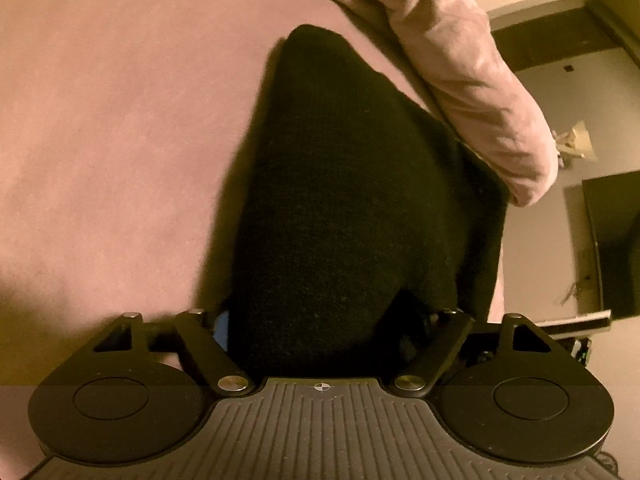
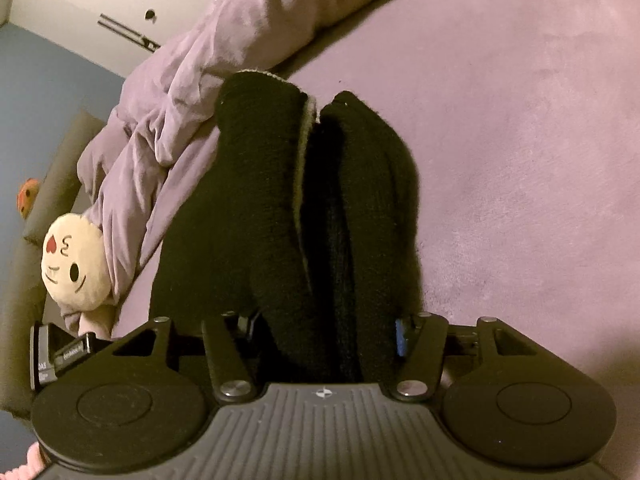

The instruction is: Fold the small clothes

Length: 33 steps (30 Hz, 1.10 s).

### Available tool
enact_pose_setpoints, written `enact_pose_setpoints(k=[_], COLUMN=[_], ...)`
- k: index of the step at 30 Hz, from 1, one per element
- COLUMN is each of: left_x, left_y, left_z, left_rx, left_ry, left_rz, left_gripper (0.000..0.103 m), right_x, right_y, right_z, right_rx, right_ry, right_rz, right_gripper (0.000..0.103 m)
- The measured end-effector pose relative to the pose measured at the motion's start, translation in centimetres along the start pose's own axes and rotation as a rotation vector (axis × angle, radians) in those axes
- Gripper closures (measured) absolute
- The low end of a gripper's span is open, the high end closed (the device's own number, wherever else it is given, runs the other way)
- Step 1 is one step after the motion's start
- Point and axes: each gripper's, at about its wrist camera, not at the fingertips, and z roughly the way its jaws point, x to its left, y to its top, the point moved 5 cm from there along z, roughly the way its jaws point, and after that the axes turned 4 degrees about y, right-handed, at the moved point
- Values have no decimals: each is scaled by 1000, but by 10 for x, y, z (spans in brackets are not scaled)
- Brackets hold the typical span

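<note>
1. Left wrist view: the left tool [image 1: 320, 332] points along a black knitted garment [image 1: 344, 184], which fills the space between its two fingers and hides their tips. The fingers close in on the fabric from both sides, pinching the near end of the garment.
2. Left wrist view: beyond the pinched end, the black knitted garment tapers to a rounded far tip, with the pinkish-mauve bed sheet [image 1: 120, 120] behind it.
3. Left wrist view: a rumpled pale-pink quilt [image 1: 480, 80] runs diagonally along the garment's right side, and its end overlaps the garment's right edge.
4. Right wrist view: the right tool [image 2: 324, 336] grips the same black knitted garment [image 2: 288, 208], here seen as two thick folded layers side by side with a pale grey inner lining showing in the crease between them. Both layers pass between the fingers, which press in on them; a blue pad [image 2: 401, 336] shows on the right-hand finger.
5. Right wrist view: the mauve bed sheet [image 2: 520, 120] lies to the right of the garment, and the crumpled quilt [image 2: 180, 80] to its upper left.
6. Right wrist view: a cream round plush face with a red heart eye [image 2: 74, 264] lies at the quilt's lower end, left of the tool.
</note>
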Motion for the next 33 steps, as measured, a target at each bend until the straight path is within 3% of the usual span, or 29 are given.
enact_pose_setpoints(k=[3,9,16,23,26,29,33], left_x=[0,-10,-12,20,39,41,30], left_y=[0,4,12,25,22,13,10], left_z=[-6,-26,-68,-113,-117,-127,-138], left_rx=[-3,-41,-115,-210,-196,-245,-356], left_ry=[-25,-40,-21,83,211,324,391], left_rz=[0,47,110,119,121,225,298], left_gripper=[34,43,43,41,37,38,20], right_x=[3,27,67,109,108,113,145], right_y=[-3,-7,-22,-38,-40,-42,-49], right_z=[-5,-3,12,45,47,22,-1], right_rx=[0,3,22,22,-16,-117,-271], right_ry=[19,39,100,159,13,-159,-326], right_rz=[19,-23,-67,-96,-124,-216,-428], right_gripper=[54,56,56,54,44,36,37])
